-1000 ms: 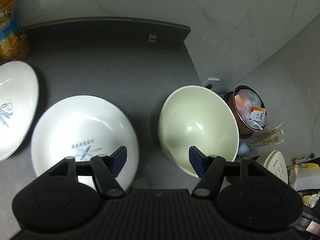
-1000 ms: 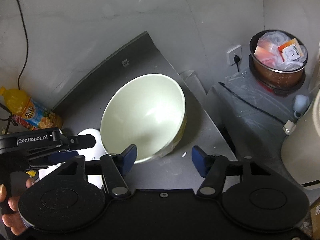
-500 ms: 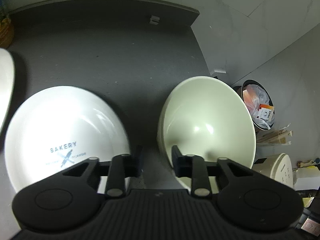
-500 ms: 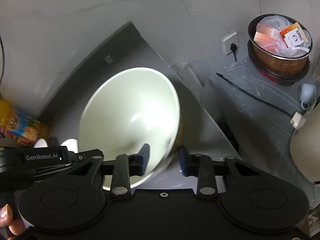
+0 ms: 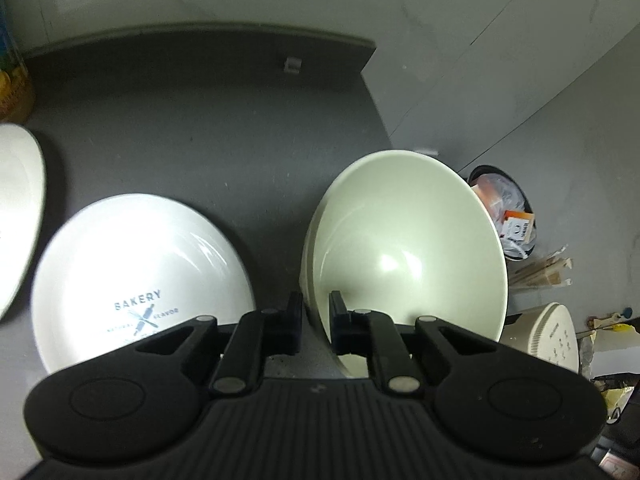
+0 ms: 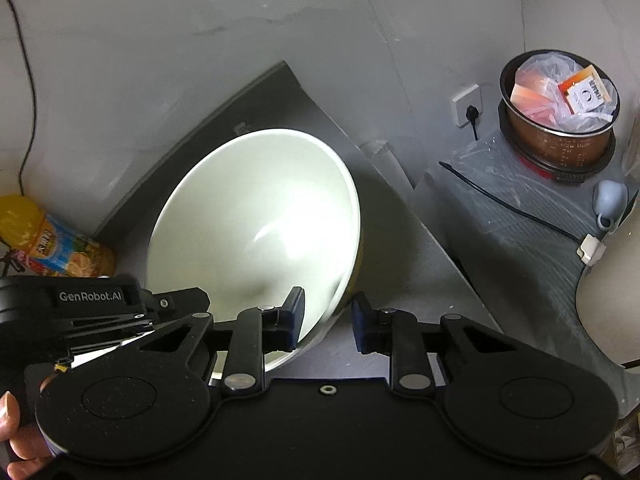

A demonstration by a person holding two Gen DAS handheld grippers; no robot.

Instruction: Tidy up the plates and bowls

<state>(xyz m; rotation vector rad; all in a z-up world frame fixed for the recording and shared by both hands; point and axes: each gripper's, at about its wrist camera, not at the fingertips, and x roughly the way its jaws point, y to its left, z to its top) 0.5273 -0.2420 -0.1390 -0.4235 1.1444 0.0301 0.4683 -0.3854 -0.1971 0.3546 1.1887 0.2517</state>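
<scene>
The left hand-held gripper [image 5: 314, 322] is pinching the near-left rim of a pale green bowl [image 5: 404, 248], one finger outside the wall and the other inside, while the right hand-held gripper [image 6: 326, 322] is straddling the bowl's near-right rim with its fingers partly spread; whether the outer finger is touching the wall cannot be told from here. The bowl is sitting, or just tipping, at the right end of the dark tabletop [image 5: 208, 120], straight ahead of both hand-held grippers, so both are equally near it and each is taking an opposite side. A white plate printed BAKERY [image 5: 140, 280] is lying flat just to the bowl's left, apart from it, with the edge of a second white plate [image 5: 20, 208] further left. That leftward line looks like the one any stacking move would follow. An orange juice bottle [image 6: 52, 236] is standing at the back of the tabletop, and a bin lined with a plastic bag [image 6: 560, 108] is sitting beyond its right edge.
</scene>
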